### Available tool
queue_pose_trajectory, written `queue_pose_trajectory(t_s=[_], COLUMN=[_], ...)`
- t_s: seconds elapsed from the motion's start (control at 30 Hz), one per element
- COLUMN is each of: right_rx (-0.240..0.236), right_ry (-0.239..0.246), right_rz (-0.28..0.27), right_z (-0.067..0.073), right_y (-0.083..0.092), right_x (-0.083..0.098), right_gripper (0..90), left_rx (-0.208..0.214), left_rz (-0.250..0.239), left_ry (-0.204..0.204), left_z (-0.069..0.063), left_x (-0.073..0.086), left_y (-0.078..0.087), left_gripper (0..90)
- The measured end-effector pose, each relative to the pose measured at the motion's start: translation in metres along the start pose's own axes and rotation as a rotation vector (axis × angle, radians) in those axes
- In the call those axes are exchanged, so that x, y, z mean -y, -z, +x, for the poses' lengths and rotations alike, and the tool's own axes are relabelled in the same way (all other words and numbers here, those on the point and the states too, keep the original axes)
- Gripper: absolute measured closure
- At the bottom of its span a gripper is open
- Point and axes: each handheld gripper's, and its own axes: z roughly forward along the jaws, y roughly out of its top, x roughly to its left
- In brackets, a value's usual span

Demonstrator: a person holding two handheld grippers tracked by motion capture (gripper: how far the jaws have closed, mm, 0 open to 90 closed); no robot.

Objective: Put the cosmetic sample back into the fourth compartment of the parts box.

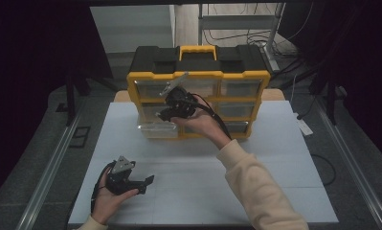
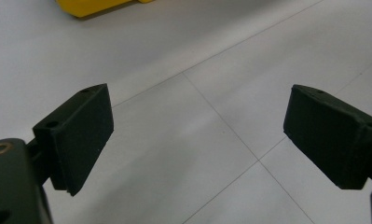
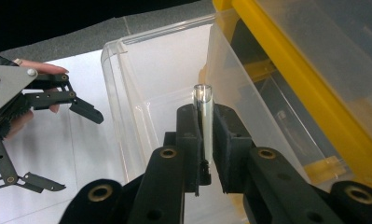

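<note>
Right gripper view: black fingers (image 3: 206, 140) pinch a clear drawer's thin front lip (image 3: 203, 100) at centre frame; the left gripper's fingers (image 2: 197, 140) gape empty.

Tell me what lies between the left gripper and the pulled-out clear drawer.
Nothing: in the high view, only bare white table separates the left gripper from the clear drawer, which the right gripper clamps.

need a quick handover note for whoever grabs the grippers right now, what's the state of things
Right gripper: shut on the front lip of the clear drawer, which is pulled partway out of the yellow and black organizer box, lower left slot.
Left gripper: open, holding nothing, low over the white table near its front left.
Done: drawer gripped and slid partly out.
Left: probably finish drawing the drawer out or push it back in; what it holds cannot be told.
</note>
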Motion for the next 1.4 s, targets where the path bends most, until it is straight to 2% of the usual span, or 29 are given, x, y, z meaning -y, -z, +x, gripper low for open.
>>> queue_pose_trajectory(t_s=[0.33, 0.37, 0.4, 0.43, 0.5, 0.57, 0.67, 0.77, 0.83, 1.13, 1.4], right_rx=[0.004, 0.006, -0.001, -0.001, 0.013, 0.019, 0.039, 0.04, 0.039, 0.047, 0.063], right_ry=[-0.005, -0.005, -0.02, -0.02, -0.038, -0.05, -0.067, -0.079, -0.071, -0.057, -0.054], right_rz=[-0.017, -0.026, -0.053, -0.053, -0.075, -0.102, -0.112, -0.122, -0.132, -0.146, -0.168], right_z=[-0.001, -0.001, -0.001, -0.001, -0.001, -0.001, -0.002, -0.002, -0.002, 0.002, 0.006], right_y=[0.004, 0.005, 0.006, 0.006, 0.009, 0.011, 0.013, 0.014, 0.016, 0.022, 0.035], right_x=[0.0, 0.0, -0.001, -0.001, -0.001, 0.0, 0.001, 0.002, 0.003, 0.003, 0.005], right_gripper=[80.5, 76.6, 57.7, 57.7, 41.6, 31.8, 24.9, 21.6, 20.9, 19.8, 19.8], left_rx=[0.0, 0.0, 0.0, 0.0, 0.0, 0.001, 0.001, 0.004, 0.006, 0.002, 0.001], left_rz=[-0.002, -0.003, -0.003, -0.003, -0.003, -0.003, -0.003, -0.003, -0.005, -0.01, -0.007], left_ry=[0.0, 0.0, 0.0, 0.0, 0.0, 0.0, 0.0, 0.002, 0.005, 0.003, 0.006], left_z=[0.0, 0.0, 0.0, 0.0, 0.001, 0.001, 0.0, 0.001, 0.0, -0.001, -0.001], left_x=[0.0, 0.0, 0.0, 0.0, 0.0, 0.0, 0.0, -0.001, -0.001, -0.001, -0.001], left_y=[0.001, 0.001, 0.001, 0.001, 0.001, 0.001, 0.001, 0.001, 0.001, 0.003, 0.002], left_gripper=[9.2, 9.2, 9.2, 9.2, 9.2, 9.2, 9.1, 9.2, 9.2, 9.1, 9.1])
